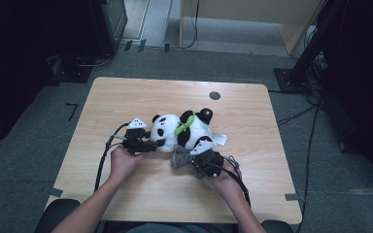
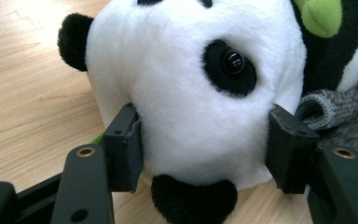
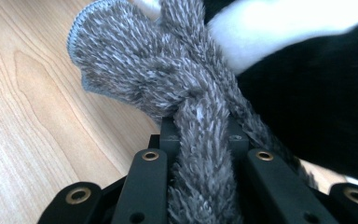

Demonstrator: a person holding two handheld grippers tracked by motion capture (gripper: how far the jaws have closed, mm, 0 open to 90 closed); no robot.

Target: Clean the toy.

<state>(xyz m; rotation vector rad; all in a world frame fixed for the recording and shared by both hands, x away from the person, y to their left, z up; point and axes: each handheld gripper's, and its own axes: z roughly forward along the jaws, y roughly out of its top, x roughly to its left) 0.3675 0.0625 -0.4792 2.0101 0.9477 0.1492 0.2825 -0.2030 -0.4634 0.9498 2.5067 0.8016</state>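
Our left tongs (image 1: 151,144) and right tongs (image 1: 193,156) are matte black, blocky bars with brass-ringed screw holes and square dark pads at the tips. Each has a little grey three-cornered plate on top, plus a black cable trailing back. Our forearms are bare.

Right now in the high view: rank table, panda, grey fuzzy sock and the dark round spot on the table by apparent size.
1. table
2. panda
3. grey fuzzy sock, partly hidden by the right gripper, so likely bigger than it looks
4. dark round spot
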